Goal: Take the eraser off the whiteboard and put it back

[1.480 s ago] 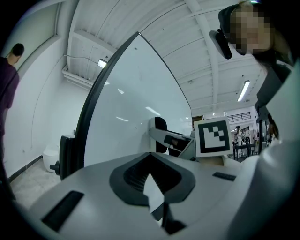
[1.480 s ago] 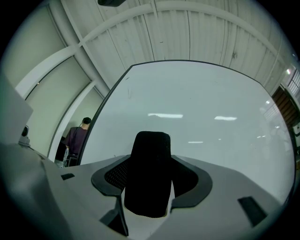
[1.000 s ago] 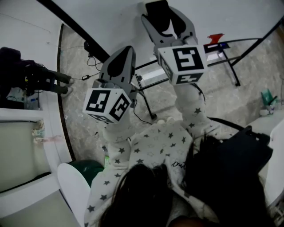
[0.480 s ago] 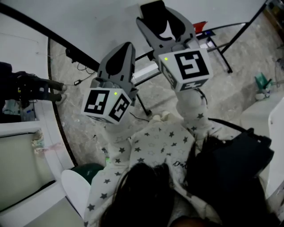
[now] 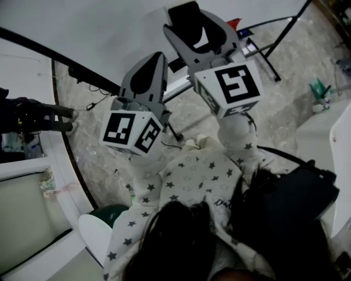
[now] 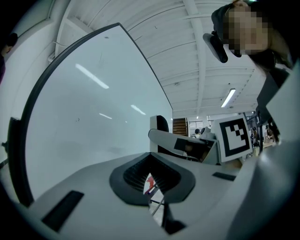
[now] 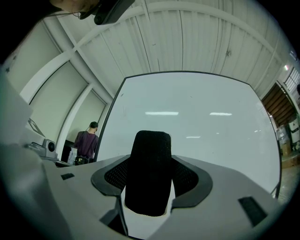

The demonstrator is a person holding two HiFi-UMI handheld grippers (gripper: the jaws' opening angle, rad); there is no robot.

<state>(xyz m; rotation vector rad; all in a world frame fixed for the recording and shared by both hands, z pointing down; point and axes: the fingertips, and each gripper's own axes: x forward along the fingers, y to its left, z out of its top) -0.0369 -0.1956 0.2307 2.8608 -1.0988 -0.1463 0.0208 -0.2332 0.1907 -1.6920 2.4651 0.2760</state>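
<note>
The black eraser (image 7: pixel 150 171) stands upright between the jaws of my right gripper (image 7: pixel 151 187), which is shut on it. The whiteboard (image 7: pixel 197 126) fills the view just ahead, with the eraser held in front of its lower middle. In the head view the right gripper (image 5: pixel 189 15) reaches up toward the whiteboard (image 5: pixel 109 33) with the eraser (image 5: pixel 192 26) dark between its tips. My left gripper (image 5: pixel 147 74) hangs lower and to the left, shut on nothing. In the left gripper view its gripper (image 6: pixel 152 180) points along the whiteboard (image 6: pixel 84 122).
The whiteboard's black stand legs (image 5: pixel 274 41) and its tray with a red item (image 5: pixel 235 23) lie below the board. Cables (image 5: pixel 93 90) run across the stone floor. A black bag (image 5: pixel 296 192) sits at my right. A person (image 7: pixel 86 143) stands far off beside the board.
Both grippers have drifted a little to the left and up in the head view. The right one keeps the eraser; the left stays shut.
</note>
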